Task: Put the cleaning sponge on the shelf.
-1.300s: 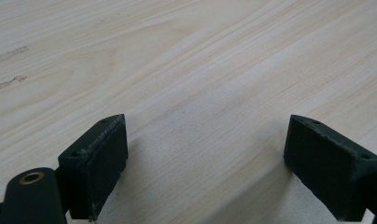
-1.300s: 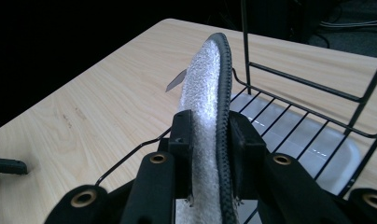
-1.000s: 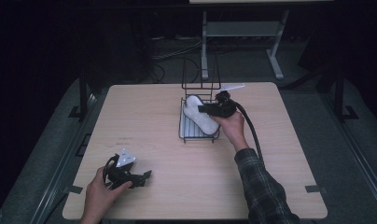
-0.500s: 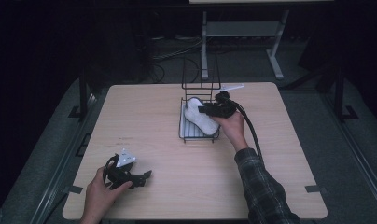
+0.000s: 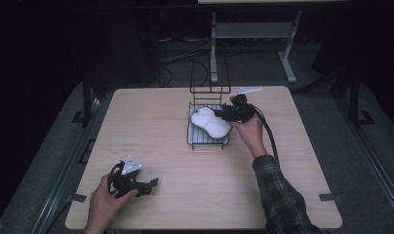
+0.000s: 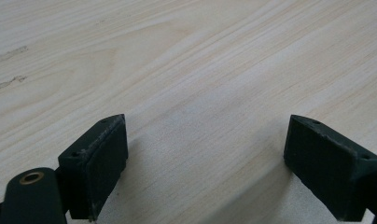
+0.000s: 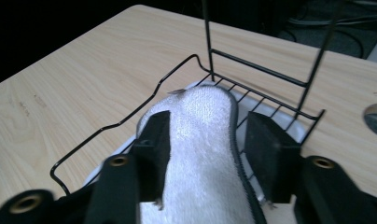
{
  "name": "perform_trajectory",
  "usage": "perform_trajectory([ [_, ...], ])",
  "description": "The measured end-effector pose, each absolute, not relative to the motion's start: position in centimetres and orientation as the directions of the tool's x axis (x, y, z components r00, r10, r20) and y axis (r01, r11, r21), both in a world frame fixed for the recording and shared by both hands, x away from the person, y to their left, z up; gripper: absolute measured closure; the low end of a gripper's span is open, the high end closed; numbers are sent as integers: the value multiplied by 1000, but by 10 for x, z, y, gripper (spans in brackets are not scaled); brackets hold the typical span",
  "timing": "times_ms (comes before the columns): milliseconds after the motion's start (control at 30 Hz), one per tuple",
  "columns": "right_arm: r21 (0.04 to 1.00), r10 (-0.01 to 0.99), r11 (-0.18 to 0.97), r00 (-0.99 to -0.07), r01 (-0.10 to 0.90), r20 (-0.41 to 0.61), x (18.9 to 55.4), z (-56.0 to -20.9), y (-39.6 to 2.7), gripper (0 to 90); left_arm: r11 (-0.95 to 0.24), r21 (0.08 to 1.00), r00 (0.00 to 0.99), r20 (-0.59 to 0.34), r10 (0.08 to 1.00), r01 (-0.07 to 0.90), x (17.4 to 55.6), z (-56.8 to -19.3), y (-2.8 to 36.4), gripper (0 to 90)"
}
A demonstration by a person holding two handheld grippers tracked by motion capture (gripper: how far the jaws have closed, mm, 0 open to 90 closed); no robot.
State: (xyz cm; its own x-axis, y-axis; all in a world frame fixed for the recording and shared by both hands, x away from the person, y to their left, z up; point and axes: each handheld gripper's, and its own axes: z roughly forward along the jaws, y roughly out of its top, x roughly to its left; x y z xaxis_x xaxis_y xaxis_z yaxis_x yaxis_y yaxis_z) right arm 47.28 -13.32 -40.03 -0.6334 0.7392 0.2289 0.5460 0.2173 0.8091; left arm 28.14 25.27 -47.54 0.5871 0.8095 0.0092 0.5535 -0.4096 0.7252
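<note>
A white fleecy slipper [image 5: 210, 123] with a grey edge lies in a black wire rack [image 5: 207, 143] at the middle back of the table. My right gripper [image 5: 223, 113] reaches in from the rack's right side. Its jaws have just been opening. In the right gripper view the slipper [image 7: 200, 116] lies between them, the gripper [image 7: 206, 140] is open, and a gap shows at the right-hand pad [image 7: 266, 144]. My left gripper [image 5: 153, 184] rests on the table's front left, open and with nothing between its pads [image 6: 205, 163].
The rack has a tall wire back frame [image 5: 209, 80] at its far end, whose bars [image 7: 256, 67] stand just beyond the slipper. The wooden table [image 5: 151, 126] stretches bare between the two hands. A metal stand [image 5: 248, 34] and cables lie on the dark floor behind.
The right hand has barely shifted at the rack, and the slipper lies where it was. The left hand has kept still.
</note>
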Motion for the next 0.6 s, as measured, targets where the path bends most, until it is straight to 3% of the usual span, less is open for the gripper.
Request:
perform_trajectory([
  [100,809,751,227,-626,543,209,470,-402,-143,667,-409,726,587,8,809,554,281,-475,253,129],
  [133,809,751,227,-626,543,209,470,-402,-143,667,-409,726,587,8,809,554,281,-475,253,129],
  [200,801,766,239,-613,549,191,467,-406,-154,795,-409,725,587,8,809,554,281,-475,253,129],
  [267,796,779,253,-604,550,170,467,-410,-159,846,-408,726,587,7,810,554,281,-475,253,128],
  [600,761,769,320,-624,564,140,462,-424,-164,881,-408,726,587,7,810,554,281,-475,253,128],
])
